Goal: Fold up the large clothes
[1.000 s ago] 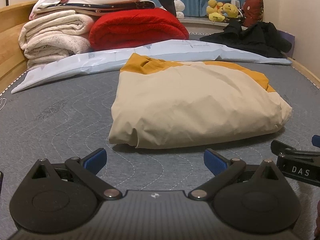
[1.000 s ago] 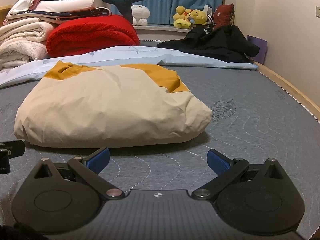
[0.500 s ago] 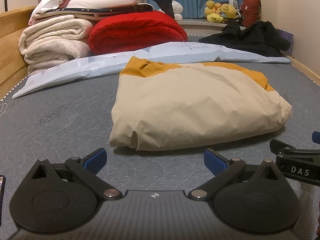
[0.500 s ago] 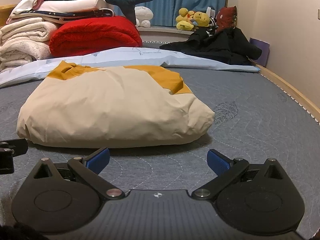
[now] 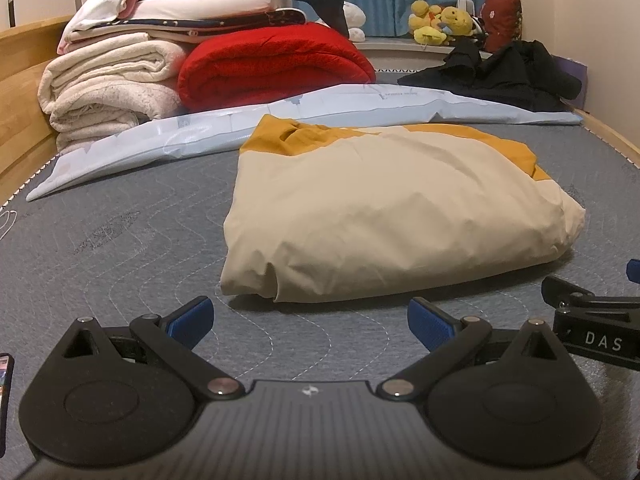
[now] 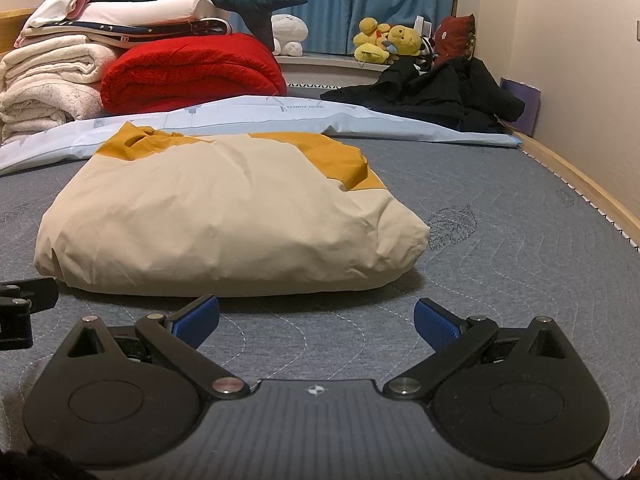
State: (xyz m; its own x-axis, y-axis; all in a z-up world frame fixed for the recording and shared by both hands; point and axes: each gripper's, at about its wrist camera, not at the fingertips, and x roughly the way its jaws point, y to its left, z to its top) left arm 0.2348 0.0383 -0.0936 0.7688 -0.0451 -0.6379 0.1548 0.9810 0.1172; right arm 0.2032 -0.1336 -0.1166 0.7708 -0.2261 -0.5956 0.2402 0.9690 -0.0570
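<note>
Both wrist views sit low, side by side, facing the folded garment [image 5: 384,212] [image 6: 224,216] nearby.

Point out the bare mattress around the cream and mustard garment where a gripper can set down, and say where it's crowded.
Bare gray mattress lies left of the cream and mustard garment, in the strip between its near edge and both open grippers, left gripper and right gripper, and right toward the wooden rail. Crowded behind: light blue sheet, red blanket, black clothes.

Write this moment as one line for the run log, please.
left gripper: open, empty | right gripper: open, empty | cream-and-mustard garment: folded bundle on mattress, untouched
</note>
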